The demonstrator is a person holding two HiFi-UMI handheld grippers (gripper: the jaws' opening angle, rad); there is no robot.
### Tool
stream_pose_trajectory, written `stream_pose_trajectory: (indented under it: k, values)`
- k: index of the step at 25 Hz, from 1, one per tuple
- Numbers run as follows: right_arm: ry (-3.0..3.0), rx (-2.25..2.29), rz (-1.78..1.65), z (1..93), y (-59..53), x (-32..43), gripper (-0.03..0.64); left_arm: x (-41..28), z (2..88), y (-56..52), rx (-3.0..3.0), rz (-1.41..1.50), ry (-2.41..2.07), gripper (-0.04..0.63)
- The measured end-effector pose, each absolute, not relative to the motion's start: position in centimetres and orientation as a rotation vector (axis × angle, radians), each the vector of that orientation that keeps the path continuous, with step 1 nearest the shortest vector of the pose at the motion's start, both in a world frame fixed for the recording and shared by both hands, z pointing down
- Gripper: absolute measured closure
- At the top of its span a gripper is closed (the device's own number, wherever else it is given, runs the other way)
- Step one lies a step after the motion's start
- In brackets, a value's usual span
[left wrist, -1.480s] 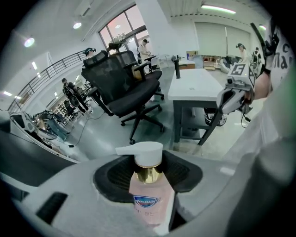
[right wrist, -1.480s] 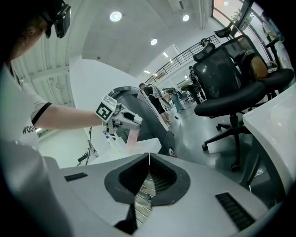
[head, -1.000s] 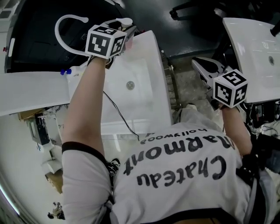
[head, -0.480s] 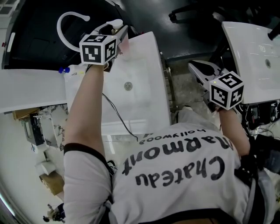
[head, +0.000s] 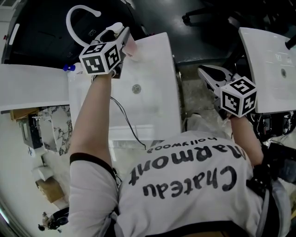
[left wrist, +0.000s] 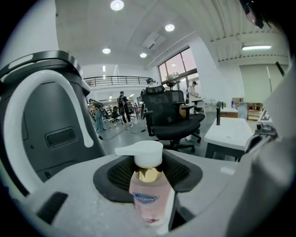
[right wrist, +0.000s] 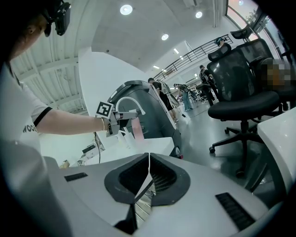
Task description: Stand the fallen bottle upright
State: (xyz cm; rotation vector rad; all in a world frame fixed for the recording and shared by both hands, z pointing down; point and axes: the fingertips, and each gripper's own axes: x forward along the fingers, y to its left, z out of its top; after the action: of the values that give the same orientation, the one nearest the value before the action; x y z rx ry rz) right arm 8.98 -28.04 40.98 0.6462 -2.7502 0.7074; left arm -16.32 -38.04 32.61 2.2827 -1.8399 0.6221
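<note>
Black office chair (left wrist: 173, 115) stands on grey floor (left wrist: 121, 139) beneath ceiling lights (left wrist: 117, 5).

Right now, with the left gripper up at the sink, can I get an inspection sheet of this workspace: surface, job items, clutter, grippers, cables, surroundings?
Surface: white sink, basin showing only its drain.
Job's things: pink pump bottle, roughly upright at the sink's far edge; whether its base rests there cannot be told.
Clutter: small blue item by the sink's left rear corner.
Grippers: left gripper shut on the bottle's body; right gripper shut, nothing between its jaws, off to the right of the sink.
Cables: black cable trailing across the sink beside the left arm.
Surroundings: second white sink, office chair, dark machine with white arch.
</note>
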Motion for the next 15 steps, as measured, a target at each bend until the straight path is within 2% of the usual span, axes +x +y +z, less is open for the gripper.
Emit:
stream_pose_trajectory:
  k: [5,15]
  values:
    - [-2.755,0.634,0.747,41.0,-27.8,8.6,0.6,-18.6,32.3,-36.9,2.197,0.441,-1.99,0.402]
    - [-2.744,0.559,0.734,40.9,-26.9,8.0,0.6,-20.4,32.0,-35.0,1.996,0.274,-2.266,0.402]
